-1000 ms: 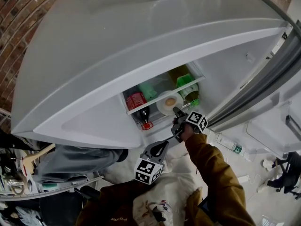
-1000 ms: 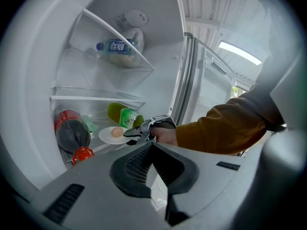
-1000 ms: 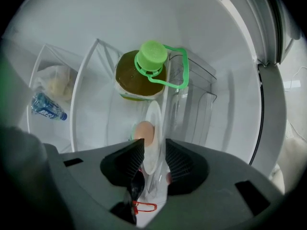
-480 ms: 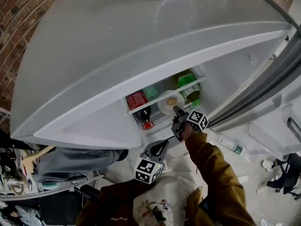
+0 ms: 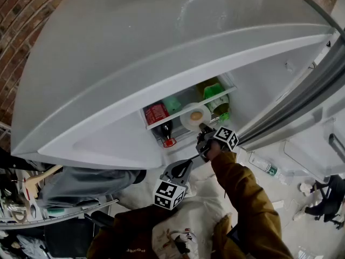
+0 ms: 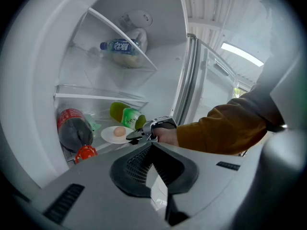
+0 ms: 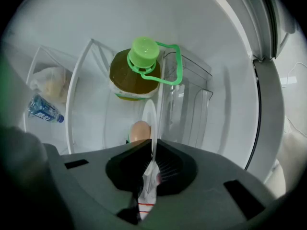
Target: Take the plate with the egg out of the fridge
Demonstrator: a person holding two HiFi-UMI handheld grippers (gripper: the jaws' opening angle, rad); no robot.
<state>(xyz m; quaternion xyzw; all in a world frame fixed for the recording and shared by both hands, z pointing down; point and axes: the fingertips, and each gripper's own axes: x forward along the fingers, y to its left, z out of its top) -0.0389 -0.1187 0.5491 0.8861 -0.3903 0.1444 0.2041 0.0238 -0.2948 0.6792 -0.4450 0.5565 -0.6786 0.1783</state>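
The right arm [image 5: 240, 190], sleeved, reaches forward. The right gripper [image 5: 204, 128] has just been closing, its jaws pinching the plate [image 7: 151, 121] rim. The left gripper [image 6: 151, 147] hangs low, jaws seemingly together, empty.

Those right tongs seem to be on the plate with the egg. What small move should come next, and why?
Probably draw the right tongs slowly straight back out of the fridge, keeping the plate level. Their jaws have just been closing and now pinch the plate's rim, the egg lies loose on it, and a green-capped bottle stands close by.
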